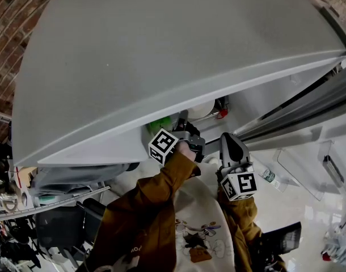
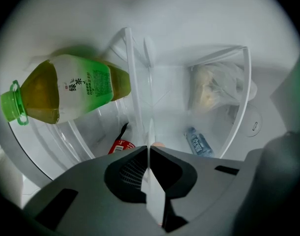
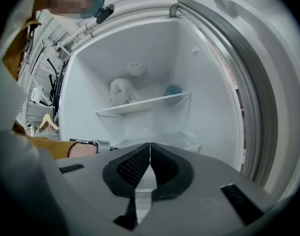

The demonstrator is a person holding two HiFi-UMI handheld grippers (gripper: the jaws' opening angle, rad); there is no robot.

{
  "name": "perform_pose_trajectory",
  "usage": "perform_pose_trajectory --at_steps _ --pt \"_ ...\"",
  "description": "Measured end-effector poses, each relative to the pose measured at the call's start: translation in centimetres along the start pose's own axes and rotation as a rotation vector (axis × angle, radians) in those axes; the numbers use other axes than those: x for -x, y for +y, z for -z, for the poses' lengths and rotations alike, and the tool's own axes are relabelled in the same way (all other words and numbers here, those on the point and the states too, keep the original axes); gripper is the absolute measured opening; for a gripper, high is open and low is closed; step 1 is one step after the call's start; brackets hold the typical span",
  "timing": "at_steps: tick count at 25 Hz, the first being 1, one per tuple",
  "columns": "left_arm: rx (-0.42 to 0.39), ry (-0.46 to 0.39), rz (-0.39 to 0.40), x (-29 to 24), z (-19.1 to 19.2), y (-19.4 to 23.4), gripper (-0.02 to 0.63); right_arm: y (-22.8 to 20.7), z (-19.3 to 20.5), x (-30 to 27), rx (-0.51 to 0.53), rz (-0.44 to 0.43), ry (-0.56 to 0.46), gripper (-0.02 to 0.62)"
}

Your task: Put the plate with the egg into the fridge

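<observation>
In the left gripper view, my left gripper is shut on the white plate. The plate shows edge-on as a thin strip running out past the jaws into the fridge. A small peach-coloured bit just beside the strip may be the egg; the rest is hidden. From the head view, the left gripper reaches under the fridge's grey top. My right gripper hangs beside it, and in its own view the right gripper is shut on nothing, facing the fridge's open inside.
A green tea bottle lies at the left beside a red can. A small water bottle and a plastic bag of food sit behind clear shelf edges. A glass shelf holds a white bag.
</observation>
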State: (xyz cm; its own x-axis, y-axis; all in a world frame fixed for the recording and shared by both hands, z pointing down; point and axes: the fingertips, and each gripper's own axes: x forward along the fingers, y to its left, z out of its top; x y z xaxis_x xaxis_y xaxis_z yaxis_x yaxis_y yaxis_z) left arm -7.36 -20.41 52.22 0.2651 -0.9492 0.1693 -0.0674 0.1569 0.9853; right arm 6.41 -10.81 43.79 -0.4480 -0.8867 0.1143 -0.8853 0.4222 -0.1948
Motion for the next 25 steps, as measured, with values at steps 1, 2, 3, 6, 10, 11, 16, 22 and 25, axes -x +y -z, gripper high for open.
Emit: perform_pose_trajectory --at_steps 1,2,3,6,10,11,16,22,25 --pt "0.000 -0.004 0.001 -0.1 -0.1 0.0 0.018 0.0 0.0 0.0 0.000 0.000 0.000 0.006" --pt "-0.001 -0.007 0.001 -0.1 -0.3 -0.1 0.020 0.1 0.0 -0.1 -0.001 0.000 0.000 0.006" --pt "-0.003 -0.010 0.000 -0.1 -0.4 -0.1 0.020 0.1 0.0 -0.1 -0.003 0.002 0.001 0.006" --pt "-0.006 -0.016 -0.002 -0.2 -0.5 -0.1 0.020 0.2 -0.1 -0.1 0.000 -0.001 0.004 0.006" --pt "-0.007 -0.024 0.001 -0.3 -0.7 -0.1 0.020 0.2 -0.1 -0.2 0.002 -0.002 0.004 0.006" --pt "-0.007 -0.027 0.003 -0.3 -0.8 -0.1 0.020 0.2 0.0 -0.2 0.002 -0.001 0.005 0.006" --pt "-0.009 -0.046 0.016 -0.5 -1.3 -0.3 0.020 0.2 0.1 -0.1 0.000 0.003 0.007 0.006" --pt "0.035 -0.064 0.069 -0.7 -1.5 -0.5 0.020 0.2 0.2 -0.1 -0.001 0.004 0.012 0.006" --pt "0.026 -0.060 0.093 -0.5 -1.3 -0.7 0.023 0.3 0.2 -0.1 -0.001 0.001 0.013 0.006"
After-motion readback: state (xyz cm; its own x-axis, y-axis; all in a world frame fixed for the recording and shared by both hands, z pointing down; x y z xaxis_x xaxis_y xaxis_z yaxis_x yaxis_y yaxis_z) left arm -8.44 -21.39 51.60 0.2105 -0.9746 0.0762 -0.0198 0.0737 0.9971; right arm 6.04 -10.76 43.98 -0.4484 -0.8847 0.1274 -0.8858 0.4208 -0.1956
